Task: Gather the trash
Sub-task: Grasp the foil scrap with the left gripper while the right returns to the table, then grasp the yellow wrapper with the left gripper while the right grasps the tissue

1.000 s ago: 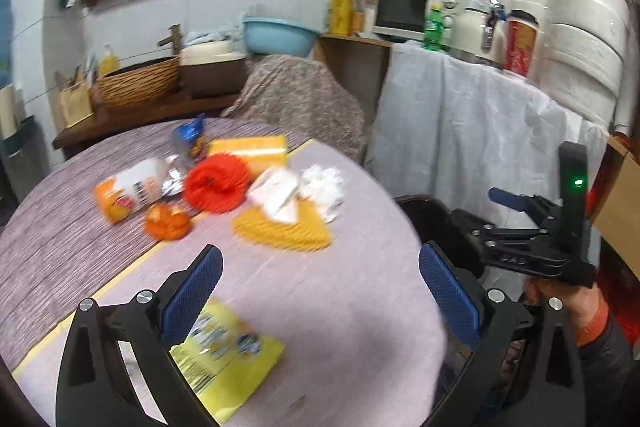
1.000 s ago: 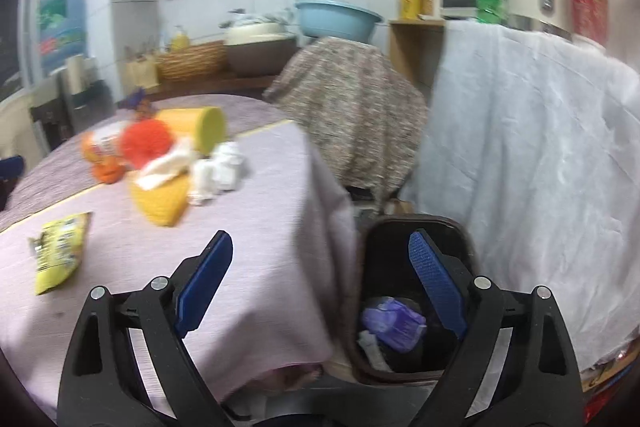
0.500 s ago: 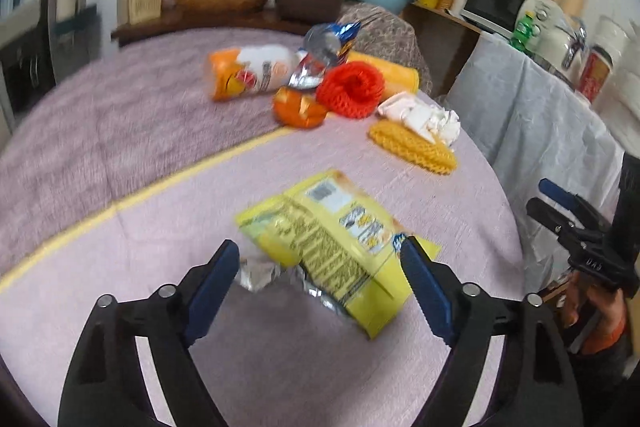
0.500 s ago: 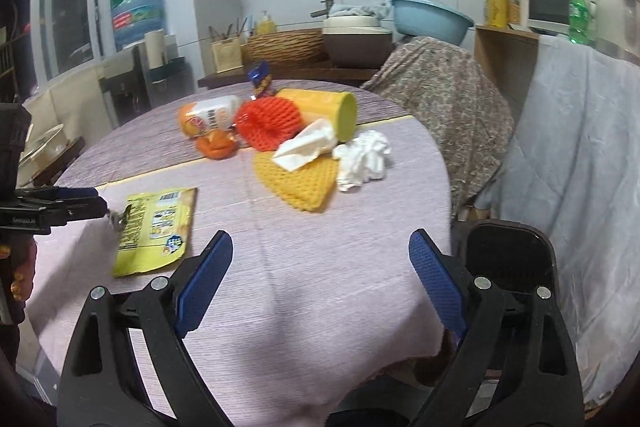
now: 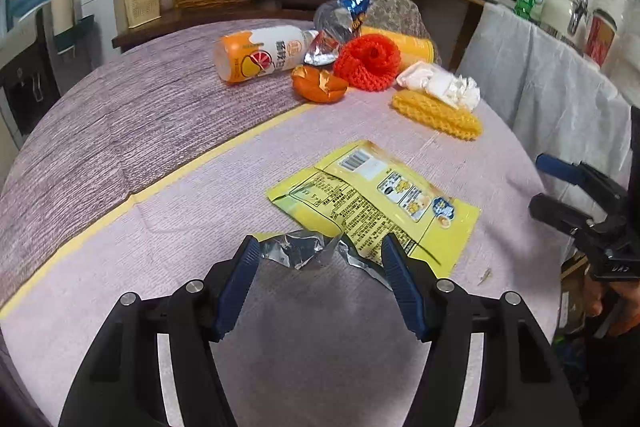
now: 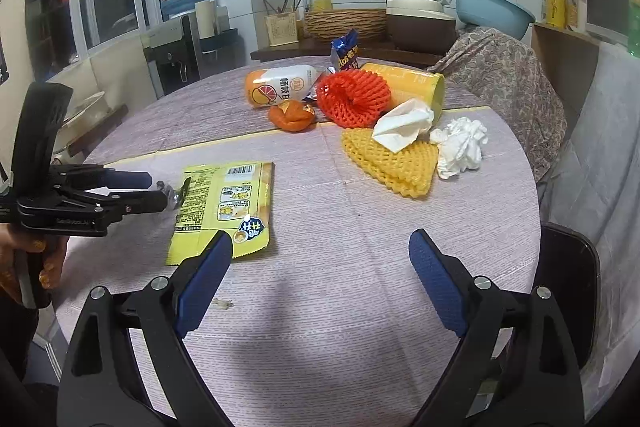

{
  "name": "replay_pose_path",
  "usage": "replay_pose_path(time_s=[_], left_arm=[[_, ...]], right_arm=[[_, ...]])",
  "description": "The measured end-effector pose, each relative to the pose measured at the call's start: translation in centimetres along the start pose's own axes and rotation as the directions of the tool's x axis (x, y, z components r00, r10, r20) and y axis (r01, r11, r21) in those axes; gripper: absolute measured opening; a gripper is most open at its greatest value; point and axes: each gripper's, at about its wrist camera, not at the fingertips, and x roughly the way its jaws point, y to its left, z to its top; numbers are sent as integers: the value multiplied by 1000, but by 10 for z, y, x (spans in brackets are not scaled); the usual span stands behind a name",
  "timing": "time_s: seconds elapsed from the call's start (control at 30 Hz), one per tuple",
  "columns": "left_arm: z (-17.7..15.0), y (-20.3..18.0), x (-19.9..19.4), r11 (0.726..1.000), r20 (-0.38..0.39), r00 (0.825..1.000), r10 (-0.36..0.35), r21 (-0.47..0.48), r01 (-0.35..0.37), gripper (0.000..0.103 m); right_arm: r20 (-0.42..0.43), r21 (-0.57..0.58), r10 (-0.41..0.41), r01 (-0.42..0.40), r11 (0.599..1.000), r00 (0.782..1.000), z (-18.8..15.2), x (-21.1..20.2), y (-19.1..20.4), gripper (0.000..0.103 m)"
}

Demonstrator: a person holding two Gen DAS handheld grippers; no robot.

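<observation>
Closing left hand-held gripper (image 5: 316,259) now straddles wrapper (image 5: 376,199).

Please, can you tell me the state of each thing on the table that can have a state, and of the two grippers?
yellow snack bag: flat, torn open.
left gripper: jaws closing around the bag's torn end.
right gripper: open, empty.
drink bottle: lying on its side.
yellow can: on its side.
white tissue: crumpled.
orange peel: empty.

Yellow snack wrapper (image 5: 376,199) lying flat on the desk (image 5: 160,131), torn silver end crumpling at 6 o'clock; bottle (image 5: 260,55), orange peel (image 5: 318,89), red net (image 5: 368,63), tissues (image 5: 444,85) clustering at 12 o'clock.
</observation>
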Motion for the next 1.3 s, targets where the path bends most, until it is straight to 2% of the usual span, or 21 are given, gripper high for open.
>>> replay_pose_path(time_s=[0.07,0.1,0.2,0.23,0.4,0.6,0.77,0.87,1.03,1.17,1.3], left_arm=[[1,2,9,1000,-21,1000,12,-12,-12,51],[1,4,13,1000,-31,999,10,-26,-11,42],[3,7,14,998,-16,1000,21,-57,-22,29],[3,7,15,998,-15,1000,17,-66,-18,21],[3,7,11,996,8,1000,11,-90,-10,5],[6,11,1,993,43,999,-3,-118,8,3],[15,12,-14,993,88,996,-1,-116,11,3],[18,13,-21,994,109,994,5,-113,7,3],[22,13,-20,993,115,993,-8,-118,22,3],[24,8,-14,992,111,993,-29,-116,42,3],[26,4,-12,993,112,993,-38,-105,50,3]], right_arm=[[-3,11,-2,2,1000,1000,-1,0,-4,89],[-5,17,-2,2,1000,1000,-1,0,-7,89],[-10,29,-12,12,1000,1000,-3,-1,-12,89],[-10,32,-14,14,999,1000,-4,-1,-13,89],[-21,36,-29,29,999,999,-6,1,-21,89],[-23,35,-41,42,998,999,7,10,-33,89],[-56,-3,-64,64,998,996,31,35,-43,88],[-52,-8,-66,65,998,996,48,45,-49,85],[-49,108,5,1,994,999,86,65,-70,75],[-112,168,23,-4,986,993,102,98,-78,65],[-182,160,-58,88,983,982,106,129,-78,57]])
